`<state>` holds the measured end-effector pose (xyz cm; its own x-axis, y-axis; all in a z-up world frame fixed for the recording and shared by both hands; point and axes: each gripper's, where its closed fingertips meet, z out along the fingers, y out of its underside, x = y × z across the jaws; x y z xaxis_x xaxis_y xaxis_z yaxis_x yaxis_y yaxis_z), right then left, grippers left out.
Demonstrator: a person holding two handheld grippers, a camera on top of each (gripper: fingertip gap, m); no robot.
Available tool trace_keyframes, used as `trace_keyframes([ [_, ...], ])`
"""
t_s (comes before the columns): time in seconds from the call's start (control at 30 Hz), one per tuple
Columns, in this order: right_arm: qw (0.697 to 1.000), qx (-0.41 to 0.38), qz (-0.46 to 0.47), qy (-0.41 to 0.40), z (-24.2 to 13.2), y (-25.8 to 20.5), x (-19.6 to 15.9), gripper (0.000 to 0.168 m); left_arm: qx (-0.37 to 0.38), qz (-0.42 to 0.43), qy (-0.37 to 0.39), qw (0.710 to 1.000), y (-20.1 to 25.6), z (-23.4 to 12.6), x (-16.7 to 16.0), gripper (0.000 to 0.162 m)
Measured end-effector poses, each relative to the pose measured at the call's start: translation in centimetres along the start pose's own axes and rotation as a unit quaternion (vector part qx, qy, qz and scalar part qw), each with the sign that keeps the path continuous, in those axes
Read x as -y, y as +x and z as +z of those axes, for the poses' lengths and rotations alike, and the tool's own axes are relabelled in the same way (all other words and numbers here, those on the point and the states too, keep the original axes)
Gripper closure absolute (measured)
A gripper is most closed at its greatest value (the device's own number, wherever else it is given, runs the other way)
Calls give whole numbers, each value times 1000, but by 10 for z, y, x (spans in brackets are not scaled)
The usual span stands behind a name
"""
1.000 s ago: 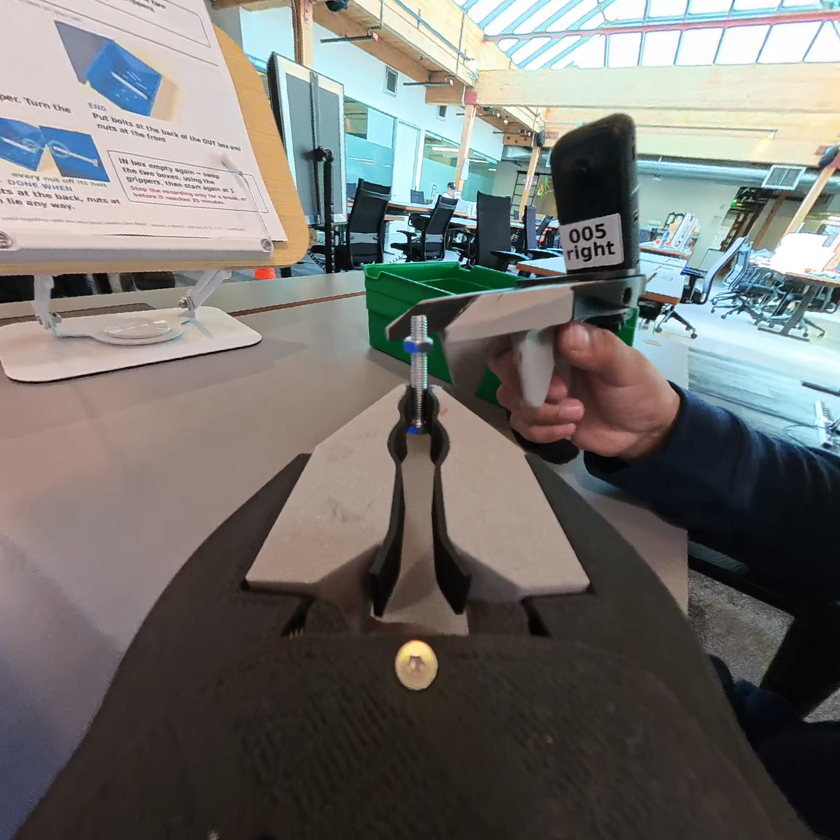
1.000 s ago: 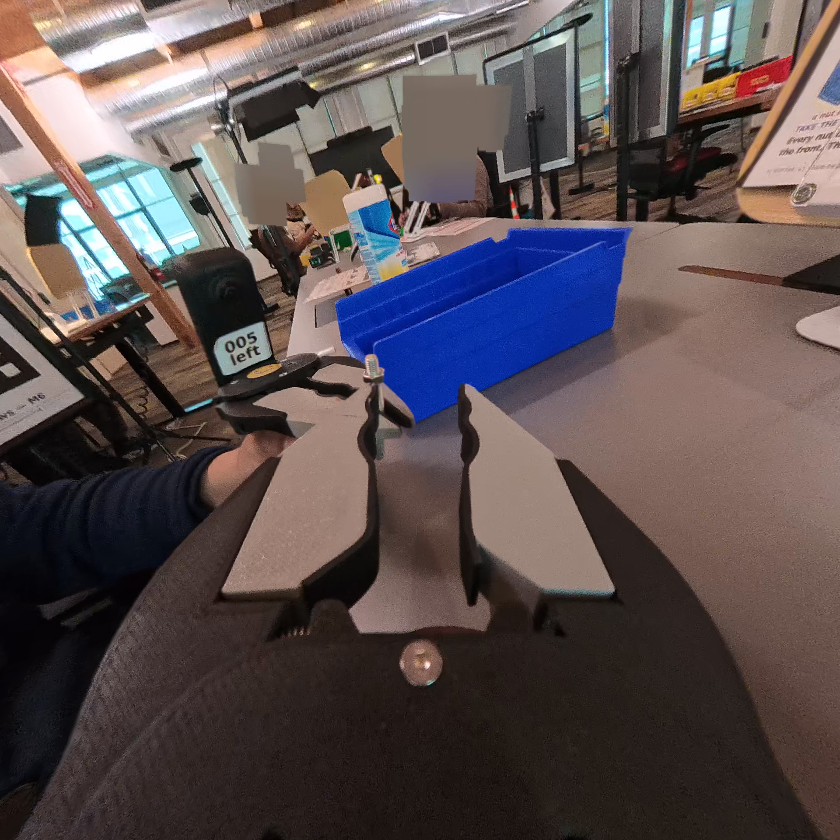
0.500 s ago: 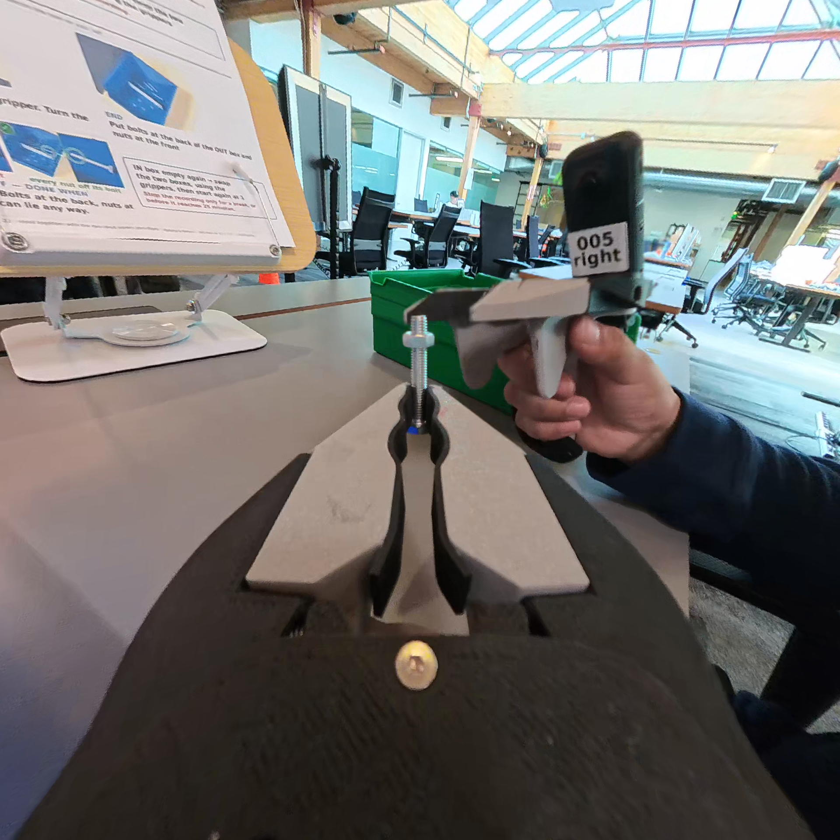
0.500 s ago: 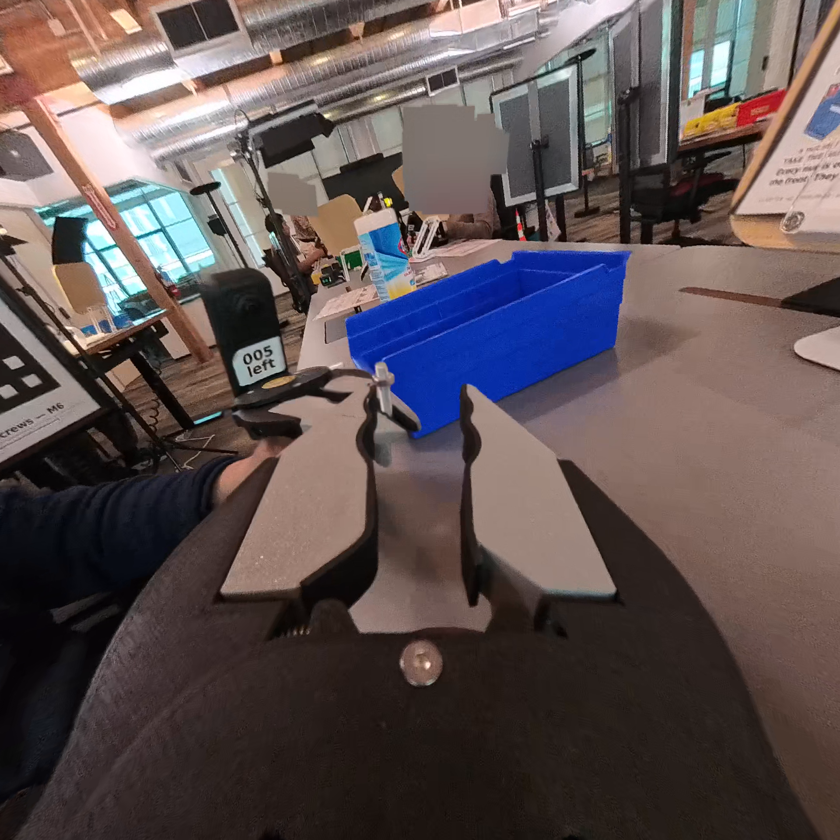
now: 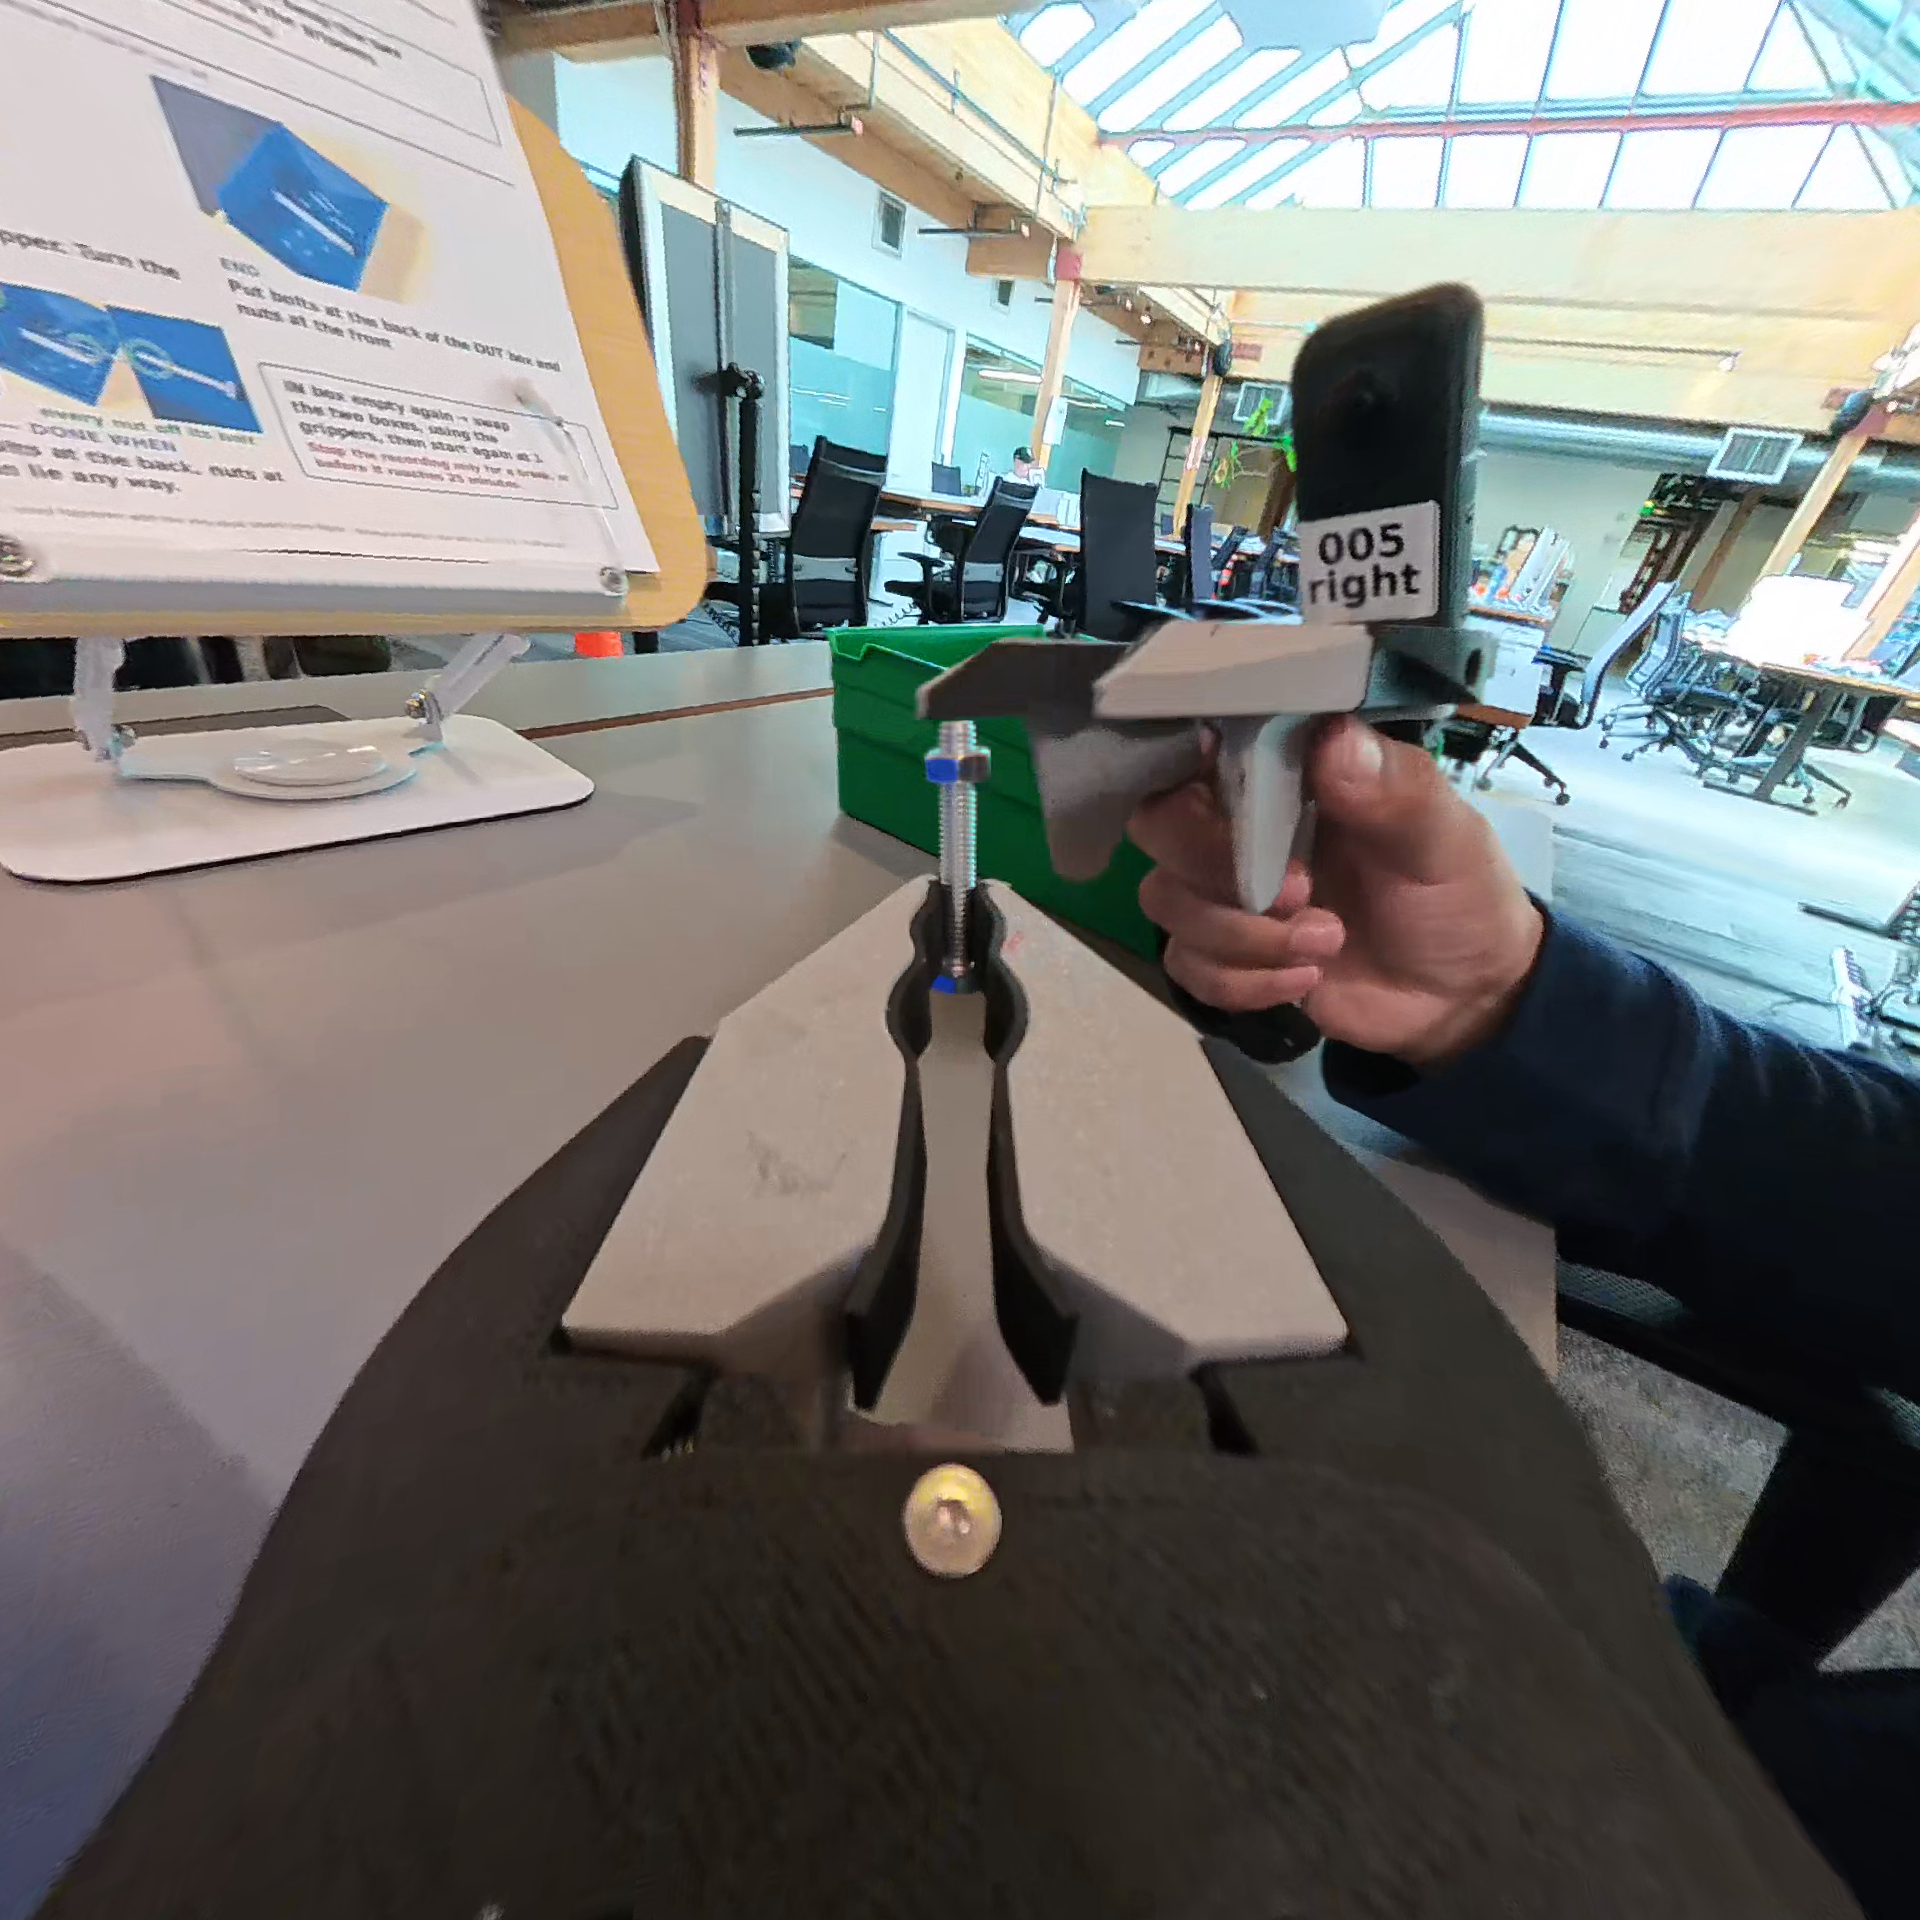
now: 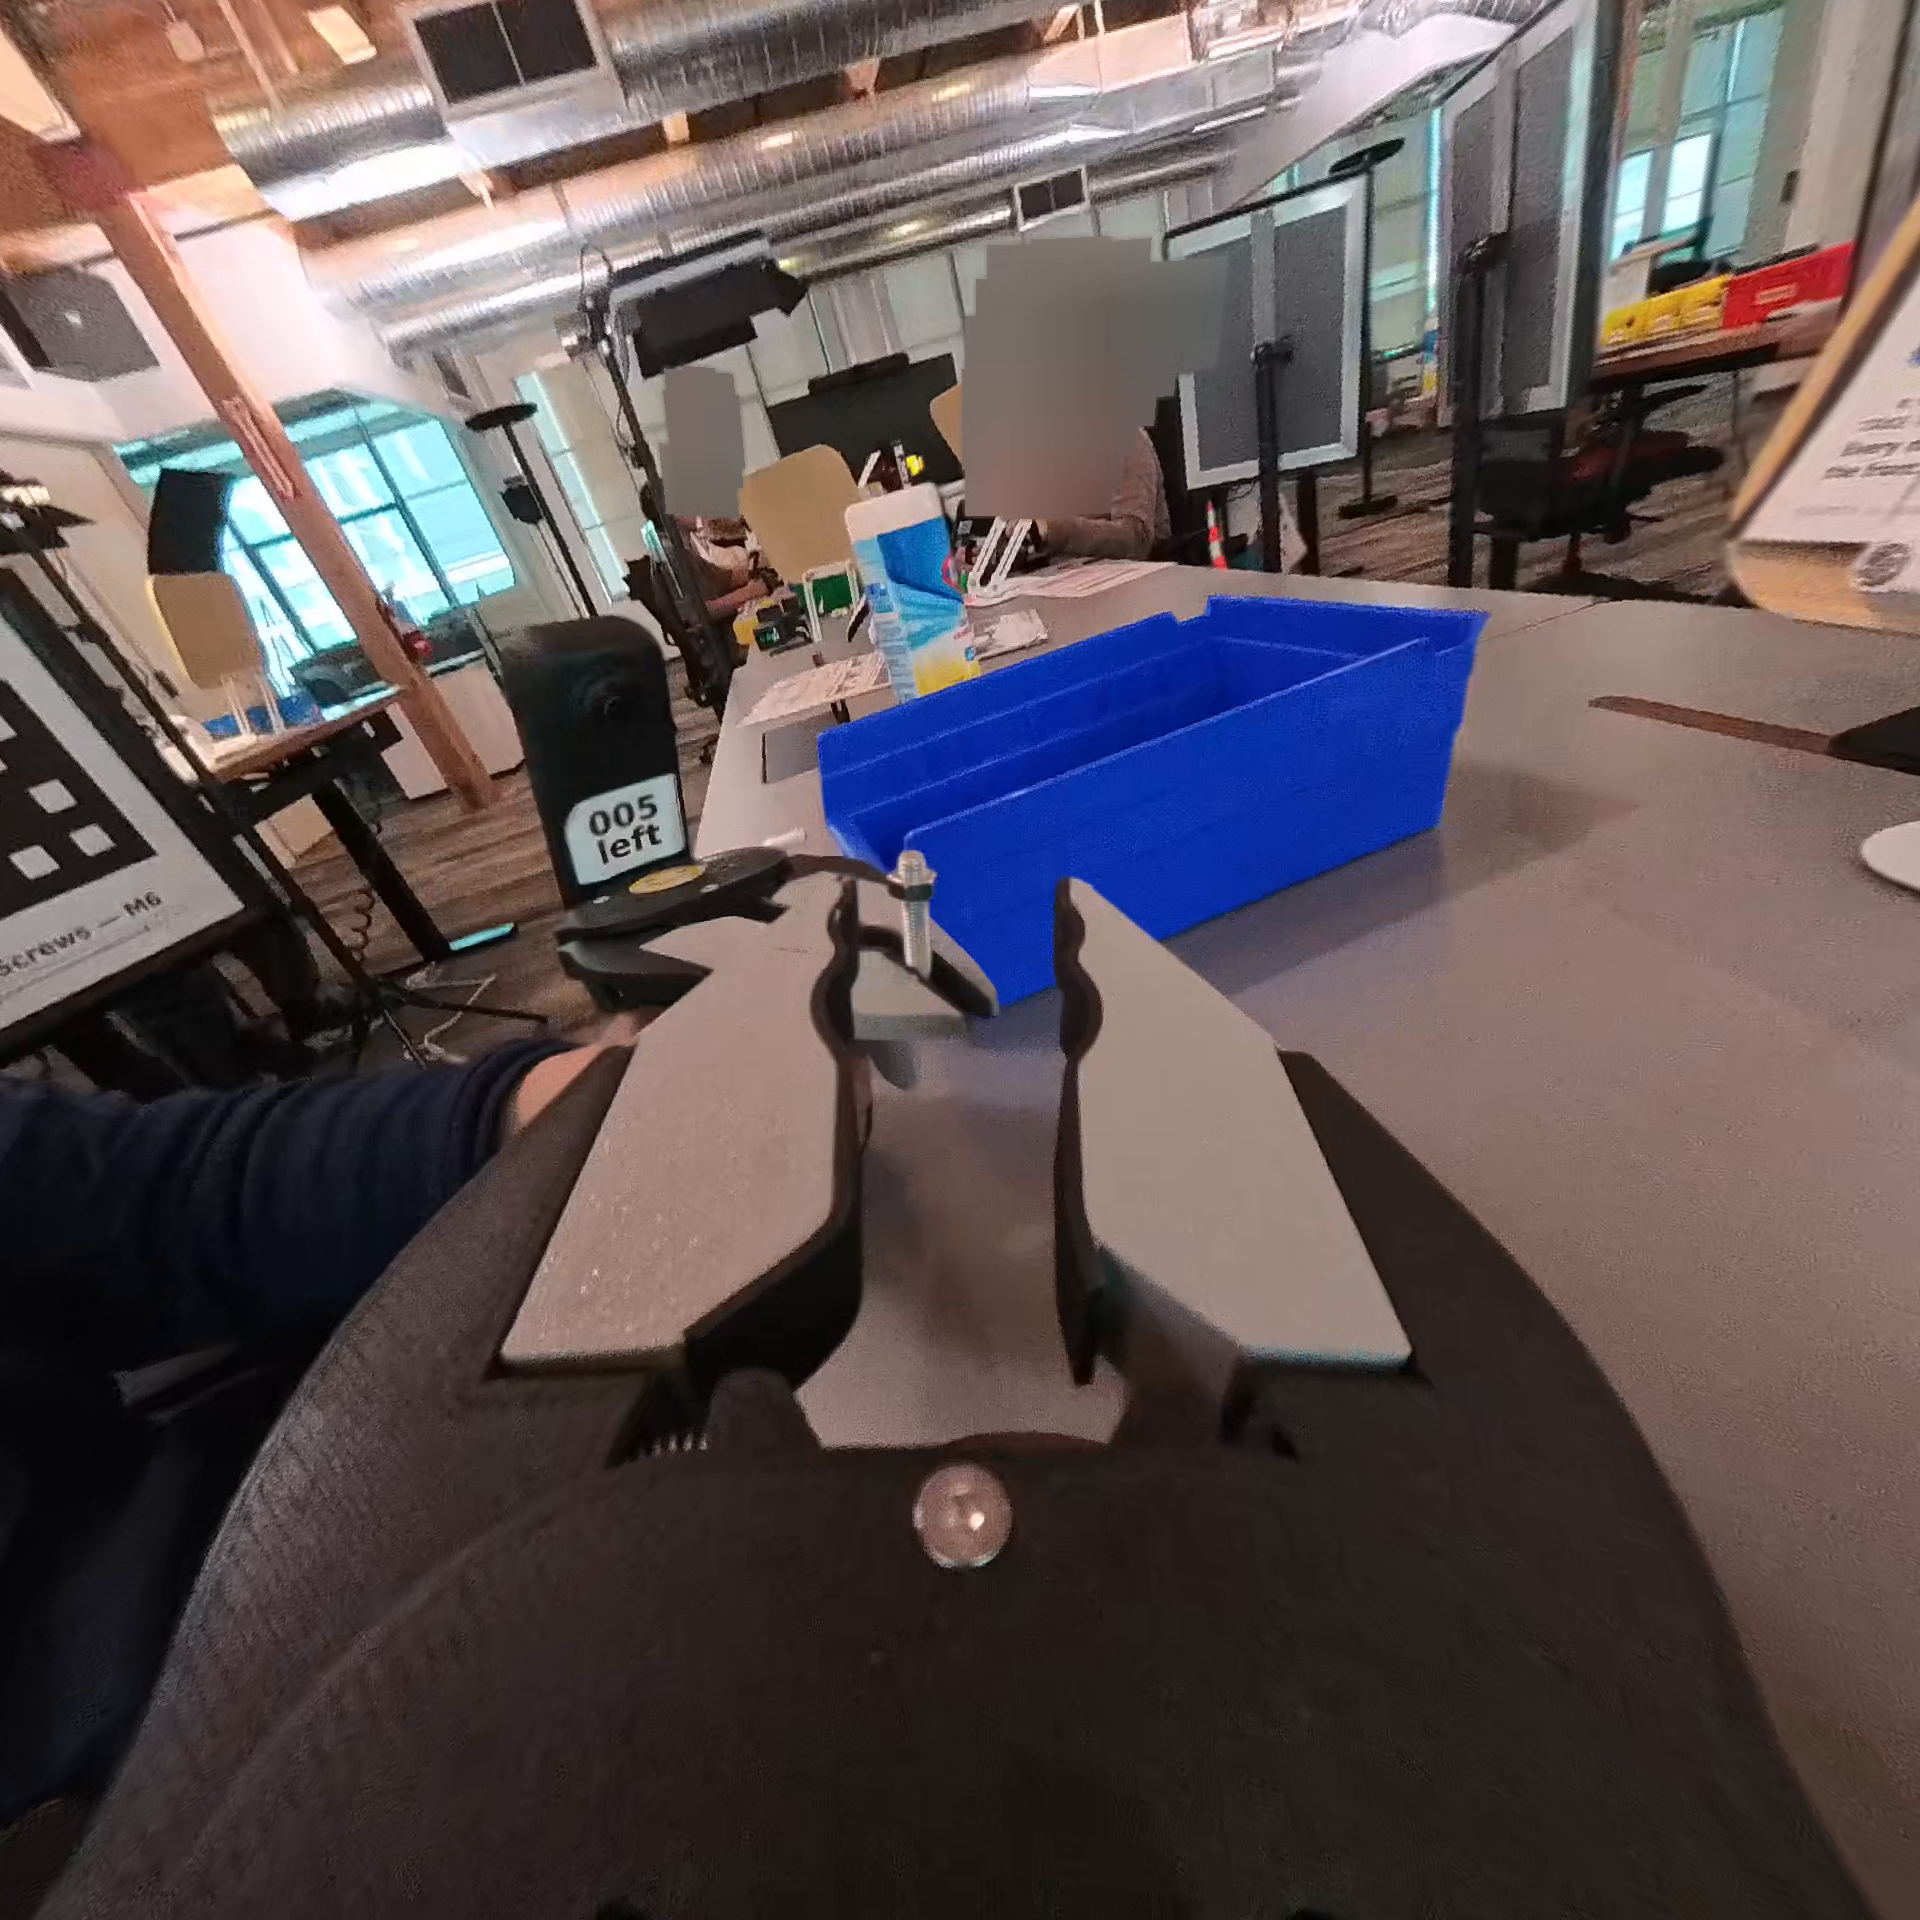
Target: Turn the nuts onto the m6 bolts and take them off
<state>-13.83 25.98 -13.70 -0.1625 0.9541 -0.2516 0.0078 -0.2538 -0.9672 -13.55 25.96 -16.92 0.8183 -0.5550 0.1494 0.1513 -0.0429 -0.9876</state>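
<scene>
In the left wrist view my left gripper [image 5: 956,920] is shut on the lower end of a threaded bolt [image 5: 956,831] and holds it upright above the grey table [image 5: 312,1039]. A nut [image 5: 963,767] with a blue mark sits near the bolt's top. My right gripper [image 5: 1013,691], held in a hand, lies level just above the bolt's top. In the right wrist view my right gripper [image 6: 951,956] is open. The bolt [image 6: 914,930] and nut [image 6: 914,883] stand just beyond its left finger [image 6: 727,1122], in the left gripper [image 6: 914,1003].
A green bin [image 5: 904,748] stands behind the bolt. A blue bin [image 6: 1195,800] stands ahead of the right gripper. An instruction board [image 5: 260,312] on a white stand [image 5: 291,779] is at the back left. A wipes canister [image 6: 914,603] stands beyond the blue bin. The grippers are tip to tip, or close to it.
My right gripper has levelled out from a tilted pose over the bolt and stayed open. The bolt now sits nearer the gap between its fingers. My left gripper still holds the bolt.
</scene>
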Motion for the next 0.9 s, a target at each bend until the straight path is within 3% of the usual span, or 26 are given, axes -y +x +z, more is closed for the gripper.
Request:
trace_keyframes([
  [0.13, 998, -10, -37, -40, 21, -8, -16, 135, -13, 31, -16, 999, 13, 5, -6, 159],
  [0.37, 1000, -25, -9, 3, -8, 11, 2, 143, 1, 4, 4, 1000, -1, -3, 1, 160],
  [0.5, 999, -2, -33, -17, 12, -9, -7, 135, -8, 17, 0, 1000, 6, 1, 0, 160],
  [0.6, 999, -9, -35, -26, 21, -10, -11, 141, -13, 27, -2, 1000, 10, 2, -2, 159],
  [0.9, 1000, 2, -4, 9, 2, -3, 1, 142, -4, 2, 9, 1000, 1, -2, 3, 160],
])
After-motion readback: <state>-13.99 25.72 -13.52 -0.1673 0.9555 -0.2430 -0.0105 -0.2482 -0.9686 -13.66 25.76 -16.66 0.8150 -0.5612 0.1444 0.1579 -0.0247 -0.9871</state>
